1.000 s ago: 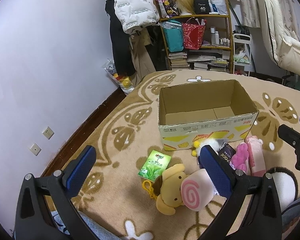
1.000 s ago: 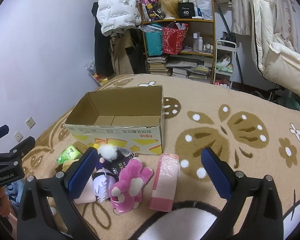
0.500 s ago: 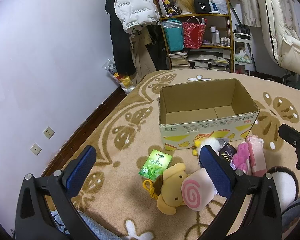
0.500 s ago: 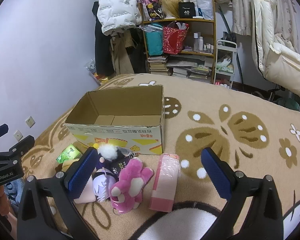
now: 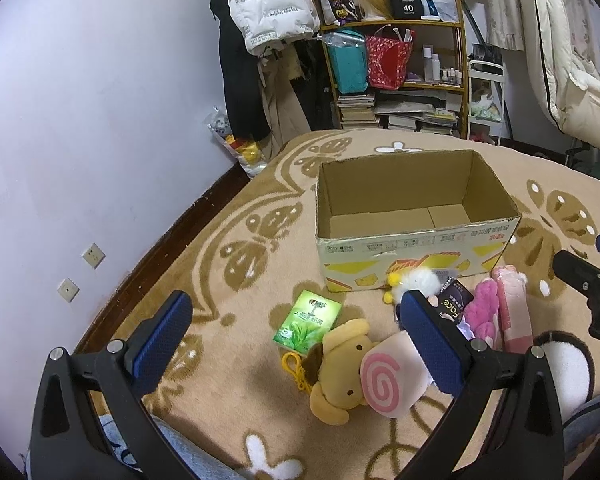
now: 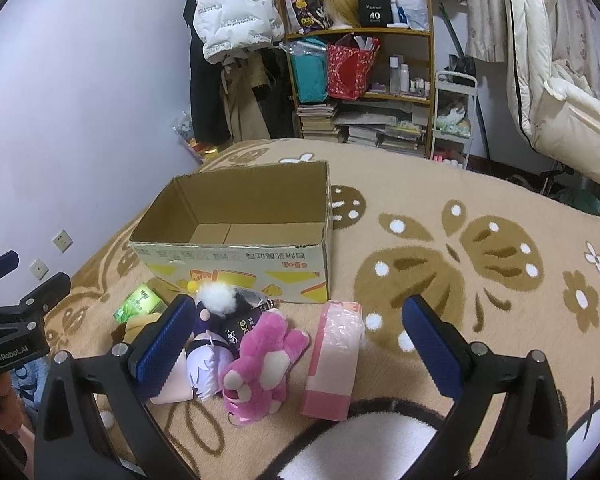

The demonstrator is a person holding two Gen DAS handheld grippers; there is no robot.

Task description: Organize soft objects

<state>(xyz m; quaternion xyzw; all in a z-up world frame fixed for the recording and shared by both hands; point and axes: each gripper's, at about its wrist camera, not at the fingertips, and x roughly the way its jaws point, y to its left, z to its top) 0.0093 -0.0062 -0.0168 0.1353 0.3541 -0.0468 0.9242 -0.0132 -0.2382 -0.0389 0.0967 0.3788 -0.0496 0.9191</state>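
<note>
An open, empty cardboard box (image 5: pixel 412 240) (image 6: pixel 236 264) stands on the patterned carpet. In front of it lie a tan plush dog (image 5: pixel 340 372), a pink-swirl plush (image 5: pixel 388 384), a green packet (image 5: pixel 308 320) (image 6: pixel 140 300), a white-and-purple plush (image 6: pixel 216 320), a pink plush bear (image 6: pixel 264 364) (image 5: pixel 482 312) and a pink tissue pack (image 6: pixel 334 356) (image 5: pixel 512 312). My left gripper (image 5: pixel 296 344) is open and empty above the tan dog. My right gripper (image 6: pixel 296 344) is open and empty above the pink bear and tissue pack.
A purple wall (image 5: pixel 80 120) with sockets runs along the left. A shelf (image 6: pixel 360 80) with bags and books and hanging coats (image 6: pixel 236 20) stand at the back. A white bedding pile (image 6: pixel 560 100) is at the right. Brown flower carpet (image 6: pixel 480 248) spreads to the right of the box.
Both grippers have drifted very slightly; the views are almost the same. No object has moved.
</note>
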